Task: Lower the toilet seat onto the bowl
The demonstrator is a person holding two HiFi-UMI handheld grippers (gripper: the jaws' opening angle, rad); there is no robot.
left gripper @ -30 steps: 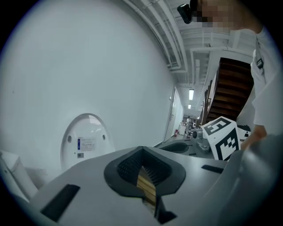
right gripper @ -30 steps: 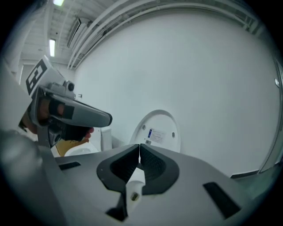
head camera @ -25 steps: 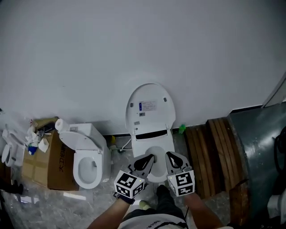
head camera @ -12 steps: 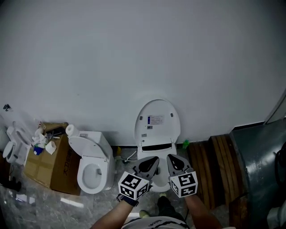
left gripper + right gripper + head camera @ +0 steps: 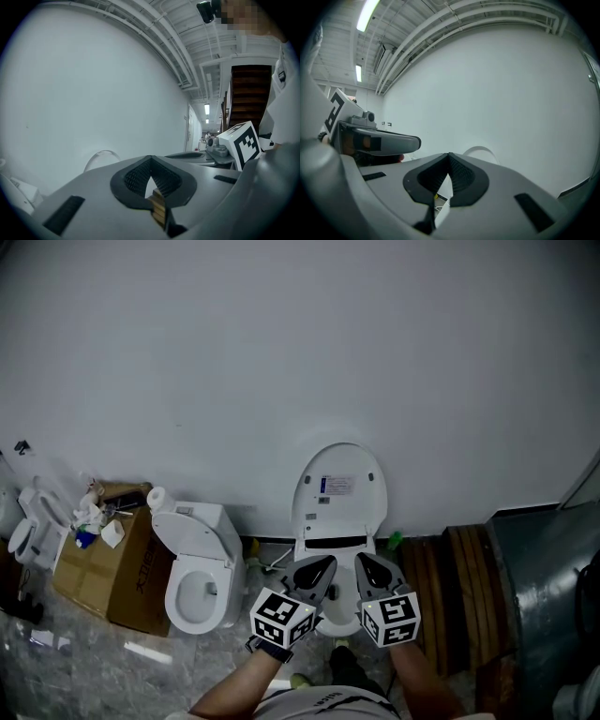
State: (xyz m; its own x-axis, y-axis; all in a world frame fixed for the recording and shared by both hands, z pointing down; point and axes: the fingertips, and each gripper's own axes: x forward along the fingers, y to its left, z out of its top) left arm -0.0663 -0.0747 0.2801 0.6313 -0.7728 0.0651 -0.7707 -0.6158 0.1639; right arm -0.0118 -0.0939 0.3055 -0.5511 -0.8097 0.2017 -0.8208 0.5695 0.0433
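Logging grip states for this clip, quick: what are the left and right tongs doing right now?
Left tongs: closed, tips together, holding nothing.
Right tongs: closed, tips together, holding nothing.

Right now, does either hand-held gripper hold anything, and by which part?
Nothing is held. The left hand-held gripper and the right hand-held gripper both have their jaws together with nothing between them; the raised seat stands apart from both.
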